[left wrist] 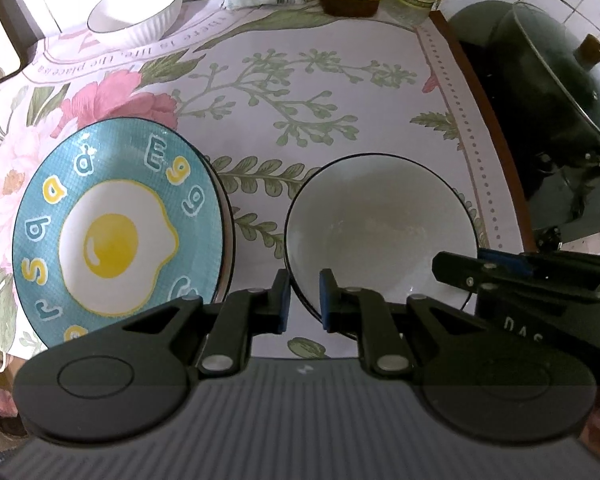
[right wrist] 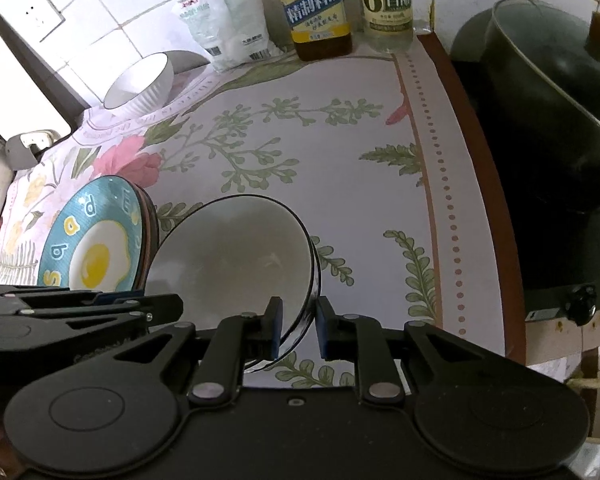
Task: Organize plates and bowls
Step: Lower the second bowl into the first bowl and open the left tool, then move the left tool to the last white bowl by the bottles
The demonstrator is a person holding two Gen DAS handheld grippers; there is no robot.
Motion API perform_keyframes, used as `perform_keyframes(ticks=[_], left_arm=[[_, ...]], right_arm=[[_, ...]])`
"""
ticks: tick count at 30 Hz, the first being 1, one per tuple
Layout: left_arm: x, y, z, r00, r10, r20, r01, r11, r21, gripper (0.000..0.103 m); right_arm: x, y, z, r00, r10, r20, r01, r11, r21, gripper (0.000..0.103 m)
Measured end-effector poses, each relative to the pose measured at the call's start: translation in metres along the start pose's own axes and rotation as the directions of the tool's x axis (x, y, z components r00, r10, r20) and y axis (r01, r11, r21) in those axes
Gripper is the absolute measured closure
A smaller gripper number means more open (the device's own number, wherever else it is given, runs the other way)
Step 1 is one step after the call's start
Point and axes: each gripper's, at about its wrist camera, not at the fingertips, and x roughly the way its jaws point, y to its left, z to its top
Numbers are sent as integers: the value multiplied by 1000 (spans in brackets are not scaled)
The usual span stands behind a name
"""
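Observation:
A white bowl with a dark rim (left wrist: 380,220) (right wrist: 236,256) stands on the flowered tablecloth, seemingly stacked on another bowl. My left gripper (left wrist: 303,300) straddles its near left rim, jaws slightly apart around the rim. My right gripper (right wrist: 298,330) straddles the near right rim the same way; it also shows in the left wrist view (left wrist: 520,268). A stack of blue plates with a fried-egg picture (left wrist: 116,224) (right wrist: 96,240) sits just left of the bowl. A white ribbed bowl (left wrist: 138,8) (right wrist: 140,84) stands at the far left back.
A salt bag (right wrist: 224,20), a cooking wine bottle (right wrist: 316,8) and a vinegar bottle (right wrist: 388,4) line the back wall. A dark wok with a glass lid (right wrist: 540,100) sits on the stove to the right, past the table's edge.

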Motion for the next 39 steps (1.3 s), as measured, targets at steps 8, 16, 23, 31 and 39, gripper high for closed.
perform_keyframes(ticks=[8, 16, 23, 31, 39], left_arm=[[-26, 0, 1, 1000, -28, -12, 28, 1000, 1, 80], [-73, 7, -6, 998, -62, 11, 62, 998, 32, 80], [-118, 20, -13, 993, -111, 36, 110, 993, 32, 79], [-148, 63, -21, 989, -128, 74, 129, 992, -3, 79], [-185, 109, -11, 984, -95, 153, 91, 995, 36, 79]], right_arm=[[-20, 3, 1, 999, -28, 27, 30, 998, -46, 75], [-63, 17, 1, 996, 28, 87, -22, 998, -65, 73], [-99, 41, -3, 986, 13, 167, 11, 990, -140, 68], [-129, 70, 0, 978, 1, 206, 34, 985, -168, 55], [-149, 115, 10, 969, -3, 247, 55, 978, -202, 49]])
